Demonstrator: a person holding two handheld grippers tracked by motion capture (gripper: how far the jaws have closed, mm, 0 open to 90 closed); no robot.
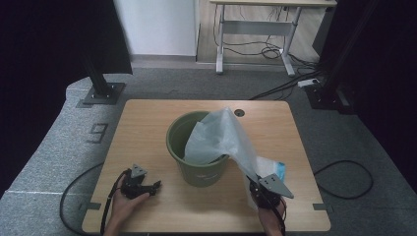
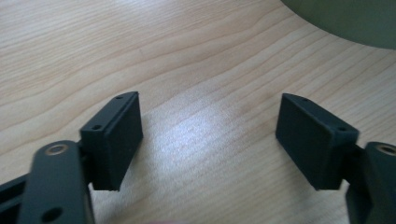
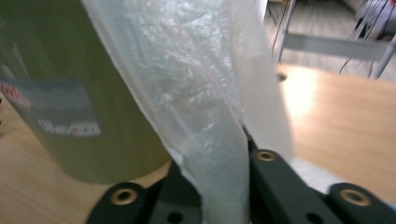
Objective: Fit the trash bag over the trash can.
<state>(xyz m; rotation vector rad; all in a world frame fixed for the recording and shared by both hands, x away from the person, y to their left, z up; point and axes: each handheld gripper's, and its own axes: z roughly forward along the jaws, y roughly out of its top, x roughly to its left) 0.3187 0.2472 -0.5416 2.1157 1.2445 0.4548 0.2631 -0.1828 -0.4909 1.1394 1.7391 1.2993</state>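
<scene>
The bag (image 1: 223, 140) ran taut from the bin (image 1: 196, 169) down to the right tool (image 1: 259, 192), clamped on its corner; the left tool (image 1: 156, 186) lay wide, empty, left of the bin.

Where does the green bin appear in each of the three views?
High view: the green bin stands mid-table, under the plastic bag.
Left gripper view: its curved wall sits at the top right corner.
Right gripper view: it is at the left, behind the bag.
Shared landmark: the wooden table.
</scene>
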